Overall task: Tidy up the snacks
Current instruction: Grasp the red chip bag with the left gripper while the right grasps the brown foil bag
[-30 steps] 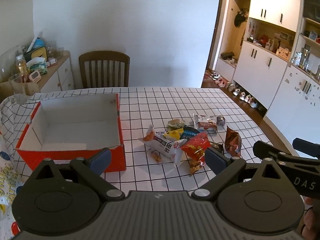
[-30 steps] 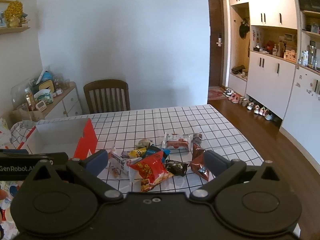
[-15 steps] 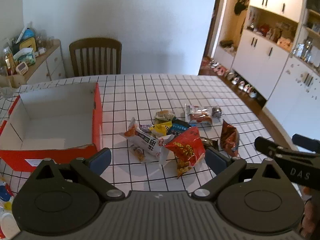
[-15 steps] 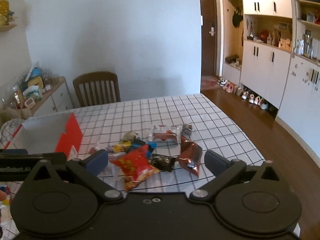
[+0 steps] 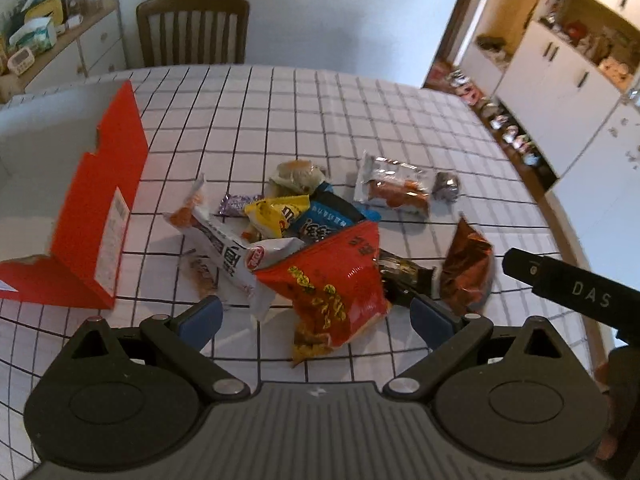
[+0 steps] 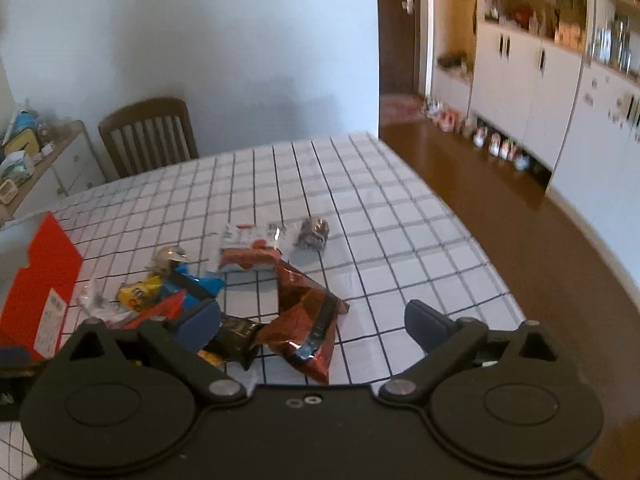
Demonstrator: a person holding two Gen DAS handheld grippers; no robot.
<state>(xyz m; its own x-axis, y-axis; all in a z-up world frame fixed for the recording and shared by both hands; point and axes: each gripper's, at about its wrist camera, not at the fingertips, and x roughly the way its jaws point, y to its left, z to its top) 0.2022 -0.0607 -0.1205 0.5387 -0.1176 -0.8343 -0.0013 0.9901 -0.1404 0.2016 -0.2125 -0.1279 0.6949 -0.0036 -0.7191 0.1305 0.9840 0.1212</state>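
Note:
A pile of snack packets lies on the checked tablecloth. My left gripper (image 5: 316, 318) is open, just above a red chip bag (image 5: 332, 280). Beside it lie a white packet (image 5: 228, 246), a yellow candy bag (image 5: 276, 216), a blue packet (image 5: 324, 220), a clear-wrapped sausage (image 5: 396, 188) and a dark red bag (image 5: 466, 268). The open red box (image 5: 100, 224) stands at the left. My right gripper (image 6: 314, 322) is open, low over the dark red bag (image 6: 304, 320). The red box (image 6: 44, 284) also shows there at the left.
A wooden chair (image 5: 192, 28) stands at the table's far side. A sideboard with clutter (image 5: 60, 40) is at the back left. White cabinets (image 6: 540, 88) line the right wall. The table's right edge (image 6: 492, 264) drops to the wood floor.
Both grippers have moved forward and down toward the snack pile, which now looks larger and closer. The box has shifted to the left of both views. Both stay open.

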